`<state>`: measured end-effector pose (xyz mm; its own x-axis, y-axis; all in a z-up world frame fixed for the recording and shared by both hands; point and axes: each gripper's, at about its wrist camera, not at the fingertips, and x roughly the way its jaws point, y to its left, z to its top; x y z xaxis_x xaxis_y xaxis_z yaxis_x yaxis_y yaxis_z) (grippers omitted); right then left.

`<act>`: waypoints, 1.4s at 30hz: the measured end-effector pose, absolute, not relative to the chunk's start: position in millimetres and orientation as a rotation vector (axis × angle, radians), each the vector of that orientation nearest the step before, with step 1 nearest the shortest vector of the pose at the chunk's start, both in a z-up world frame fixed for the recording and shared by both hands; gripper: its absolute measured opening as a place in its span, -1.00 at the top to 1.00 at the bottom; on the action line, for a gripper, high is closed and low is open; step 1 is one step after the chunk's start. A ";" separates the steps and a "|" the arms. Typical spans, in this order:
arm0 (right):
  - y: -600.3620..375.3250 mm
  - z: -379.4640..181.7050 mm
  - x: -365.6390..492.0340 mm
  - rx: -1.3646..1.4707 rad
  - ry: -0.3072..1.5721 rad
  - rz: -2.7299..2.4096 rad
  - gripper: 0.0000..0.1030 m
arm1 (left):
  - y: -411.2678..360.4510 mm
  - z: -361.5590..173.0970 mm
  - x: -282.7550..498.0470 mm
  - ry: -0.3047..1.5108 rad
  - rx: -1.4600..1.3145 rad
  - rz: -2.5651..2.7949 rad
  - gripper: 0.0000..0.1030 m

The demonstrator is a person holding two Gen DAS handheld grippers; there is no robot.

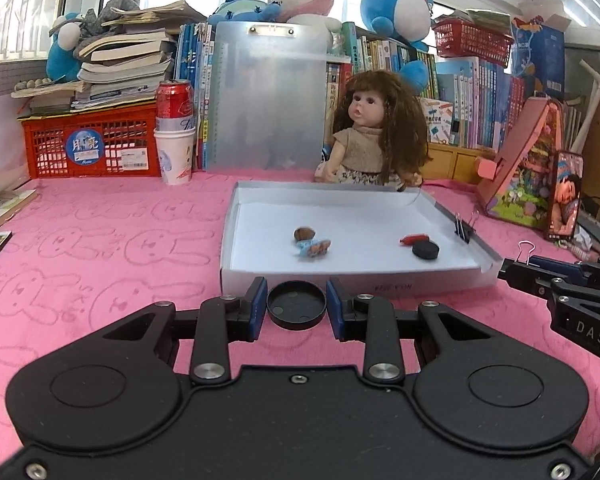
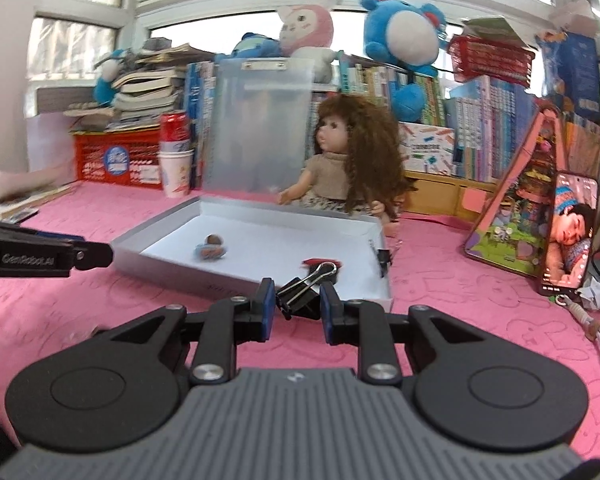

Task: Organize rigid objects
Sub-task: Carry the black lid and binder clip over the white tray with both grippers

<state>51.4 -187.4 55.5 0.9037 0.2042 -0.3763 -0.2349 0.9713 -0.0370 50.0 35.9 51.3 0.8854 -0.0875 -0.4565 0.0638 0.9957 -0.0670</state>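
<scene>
My left gripper [image 1: 296, 304] is shut on a round black lid [image 1: 296, 305], held hollow side up just in front of the white tray [image 1: 340, 276]. My right gripper [image 2: 297, 300] is shut on a black binder clip [image 2: 300, 294] whose silver wire handle points toward the tray [image 2: 172, 268]. Inside the tray lie a small brown and blue toy [image 1: 310, 242], a black puck [image 1: 425, 249] and a red piece [image 1: 414, 238]. Another binder clip [image 1: 464, 229] is clamped on the tray's right wall. The right gripper's tip with its clip [image 1: 526, 254] shows at the right of the left wrist view.
A doll [image 1: 374, 136] sits behind the tray before a clear clipboard [image 1: 268, 96]. A red can on paper cups [image 1: 175, 132], a red crate [image 1: 92, 144], books and plush toys line the back. A phone [image 2: 568, 232] and a pink box [image 2: 516, 204] stand at right. Pink cloth [image 1: 100, 248] covers the table.
</scene>
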 end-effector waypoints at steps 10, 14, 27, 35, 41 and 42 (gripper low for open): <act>-203.9 70.6 103.2 0.022 0.398 0.172 0.46 | 23.5 72.5 102.0 0.459 -0.061 -0.100 0.42; -208.6 75.1 124.8 0.059 0.409 0.168 0.46 | 23.0 77.7 127.9 0.471 -0.079 -0.101 0.42; -207.8 59.3 157.5 0.109 0.484 0.161 0.46 | 25.0 55.1 160.5 0.561 -0.108 -0.086 0.42; -203.7 49.8 158.8 0.091 0.515 0.162 0.46 | 22.5 46.3 163.5 0.595 -0.103 -0.096 0.42; -202.9 47.1 163.7 0.096 0.535 0.160 0.45 | 21.1 39.8 172.8 0.631 -0.117 -0.104 0.42; -203.5 46.7 164.2 0.099 0.537 0.159 0.45 | 21.1 38.5 174.2 0.636 -0.119 -0.104 0.42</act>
